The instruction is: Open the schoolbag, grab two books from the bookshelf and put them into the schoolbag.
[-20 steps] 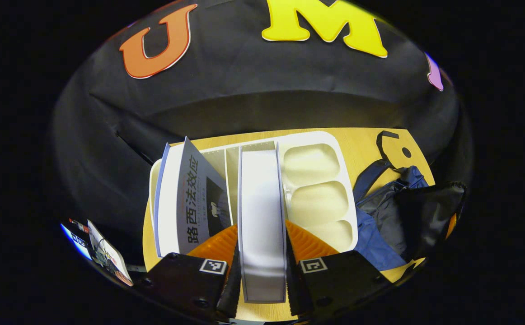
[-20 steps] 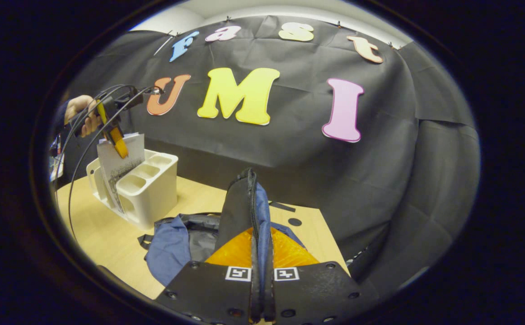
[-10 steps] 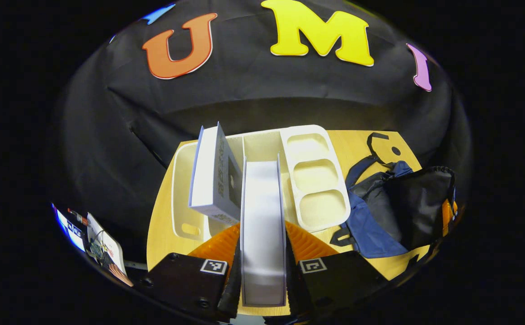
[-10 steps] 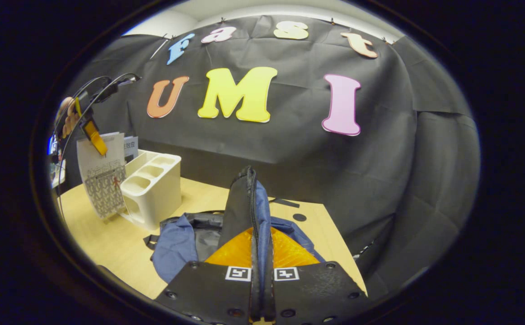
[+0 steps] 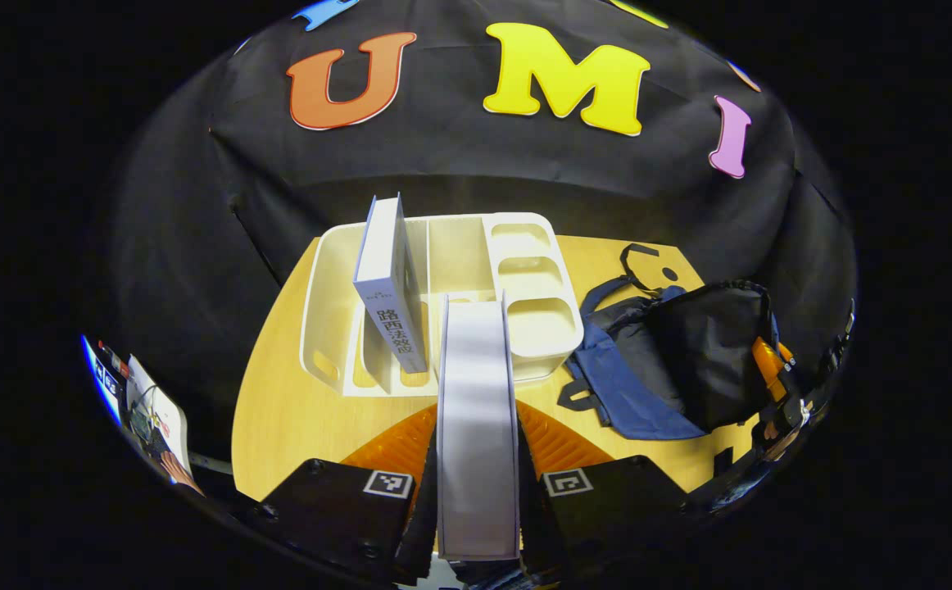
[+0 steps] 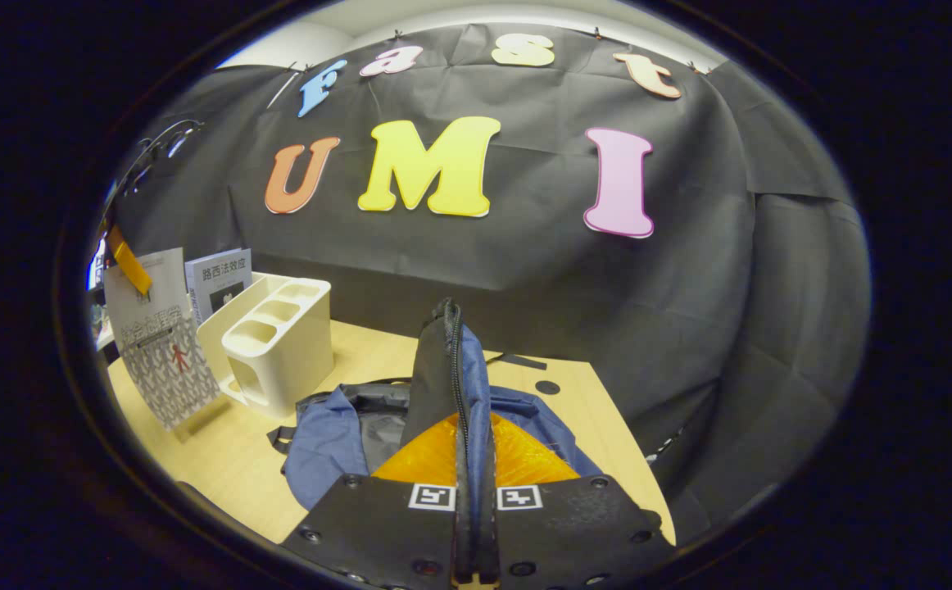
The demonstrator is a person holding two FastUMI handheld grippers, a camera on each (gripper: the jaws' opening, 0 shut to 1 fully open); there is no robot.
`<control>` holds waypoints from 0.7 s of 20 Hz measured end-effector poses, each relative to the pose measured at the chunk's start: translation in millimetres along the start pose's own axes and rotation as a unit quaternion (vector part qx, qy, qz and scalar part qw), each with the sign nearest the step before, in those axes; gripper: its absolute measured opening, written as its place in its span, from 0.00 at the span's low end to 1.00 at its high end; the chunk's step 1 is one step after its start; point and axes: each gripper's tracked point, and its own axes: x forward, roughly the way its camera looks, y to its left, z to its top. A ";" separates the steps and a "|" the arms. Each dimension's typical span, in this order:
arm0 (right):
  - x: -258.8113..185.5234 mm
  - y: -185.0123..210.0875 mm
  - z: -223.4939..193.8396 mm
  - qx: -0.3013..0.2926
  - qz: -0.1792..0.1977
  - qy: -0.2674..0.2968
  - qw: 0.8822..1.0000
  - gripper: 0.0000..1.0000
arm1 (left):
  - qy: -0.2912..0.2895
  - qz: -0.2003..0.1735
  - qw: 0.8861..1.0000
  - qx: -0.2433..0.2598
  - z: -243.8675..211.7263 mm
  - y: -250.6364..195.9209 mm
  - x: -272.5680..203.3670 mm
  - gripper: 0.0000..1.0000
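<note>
Left claw [image 5: 476,492] clamped on a white book [image 5: 476,410], both fingers pressed to its covers, held edge-on clear of the white bookshelf [image 5: 337,328]. From the right gripper view, same book [image 6: 160,344] hanging above the near left of the worktop [image 6: 214,459], just left of the bookshelf [image 6: 279,344]. Second book [image 5: 390,283] standing tilted in a slot of the bookshelf, grey spine showing. Right claw [image 6: 476,533] pinched tight on the schoolbag's flap [image 6: 447,377], lifting the zipped edge upright. Blue and black schoolbag [image 5: 673,360] lying on the wooden worktop [image 5: 296,426] just right of the bookshelf, mouth held open.
</note>
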 end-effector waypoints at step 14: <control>0.5 8.9 16.0 -0.009 0.009 0.011 1.000 0.04 | 0.013 -0.169 0.977 -0.129 -11.7 -78.0 33.5 0.43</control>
